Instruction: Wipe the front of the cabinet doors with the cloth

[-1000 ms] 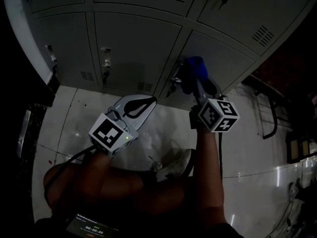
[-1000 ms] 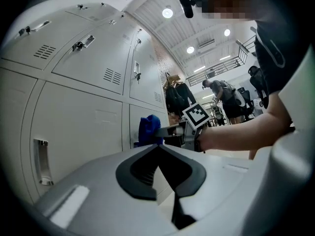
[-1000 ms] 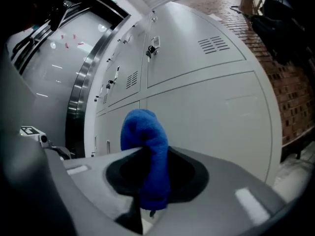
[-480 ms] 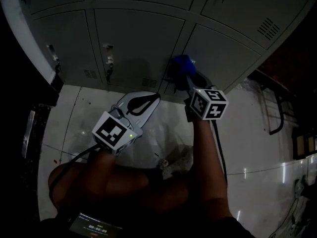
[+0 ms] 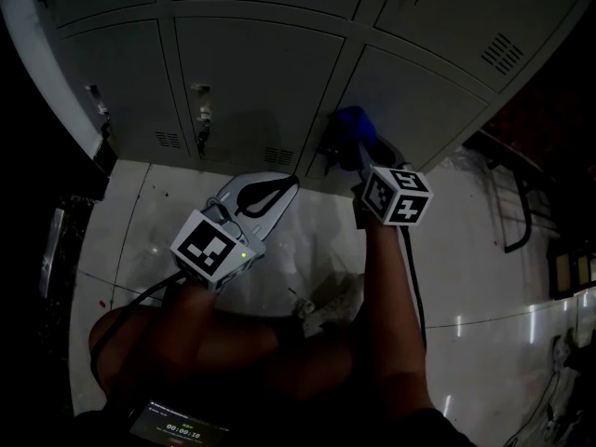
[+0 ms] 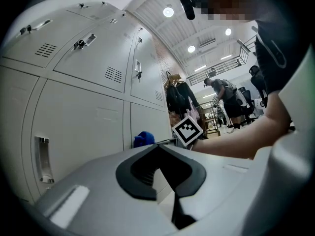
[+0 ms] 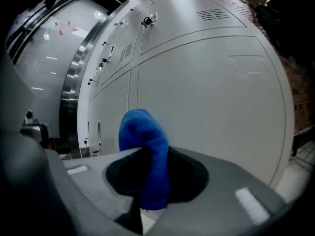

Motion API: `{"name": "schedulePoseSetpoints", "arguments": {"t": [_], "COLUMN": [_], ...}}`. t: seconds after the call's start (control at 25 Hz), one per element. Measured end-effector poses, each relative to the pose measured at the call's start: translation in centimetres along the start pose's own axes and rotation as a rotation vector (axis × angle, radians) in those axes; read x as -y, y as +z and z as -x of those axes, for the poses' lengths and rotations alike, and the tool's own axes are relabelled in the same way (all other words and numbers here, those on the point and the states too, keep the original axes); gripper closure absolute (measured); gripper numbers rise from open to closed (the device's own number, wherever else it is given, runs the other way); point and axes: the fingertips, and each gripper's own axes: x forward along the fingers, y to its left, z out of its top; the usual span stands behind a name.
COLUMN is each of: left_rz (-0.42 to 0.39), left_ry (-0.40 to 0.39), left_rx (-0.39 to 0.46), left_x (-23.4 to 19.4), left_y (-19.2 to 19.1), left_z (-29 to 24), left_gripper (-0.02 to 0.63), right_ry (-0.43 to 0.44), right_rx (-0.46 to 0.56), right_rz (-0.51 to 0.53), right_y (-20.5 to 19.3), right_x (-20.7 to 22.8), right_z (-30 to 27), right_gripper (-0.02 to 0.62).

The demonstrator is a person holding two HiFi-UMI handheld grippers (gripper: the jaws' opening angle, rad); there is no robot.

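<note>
The blue cloth (image 5: 352, 124) is bunched at the tip of my right gripper (image 5: 356, 145), which is shut on it. The cloth presses against the seam between two lower doors of the grey lockers (image 5: 251, 73). In the right gripper view the cloth (image 7: 145, 141) sticks up between the jaws of the right gripper (image 7: 145, 154), close to a pale door (image 7: 206, 97). My left gripper (image 5: 289, 183) hangs lower left, shut and holding nothing, short of the doors. The left gripper view shows the left gripper (image 6: 158, 147), the cloth (image 6: 143, 138) and the right gripper's marker cube (image 6: 187, 130).
Door latches (image 5: 200, 110) stick out from the lower lockers. Glossy white floor tiles (image 5: 484, 277) lie below, with the person's shoe (image 5: 328, 307) on them. A dark metal frame (image 5: 510, 208) stands at the right. People (image 6: 224, 100) stand far off in the hall.
The right gripper carried the cloth left along the lower locker door, then edged back right a little. The left gripper has barely moved.
</note>
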Motion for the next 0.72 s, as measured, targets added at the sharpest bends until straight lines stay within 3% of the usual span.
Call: {"name": "schedulePoseSetpoints", "arguments": {"t": [0.72], "left_rz": [-0.003], "left_ry": [-0.002], "left_rx": [0.001], "left_x": [0.1], "left_y": [0.0], "left_z": [-0.1], "left_gripper": [0.601], "right_ry": [-0.164], "right_rx": [-0.005], "right_rz": [-0.048], "right_y": [-0.5], "right_x": [6.2], "right_z": [3.4], "right_gripper": [0.515]}}
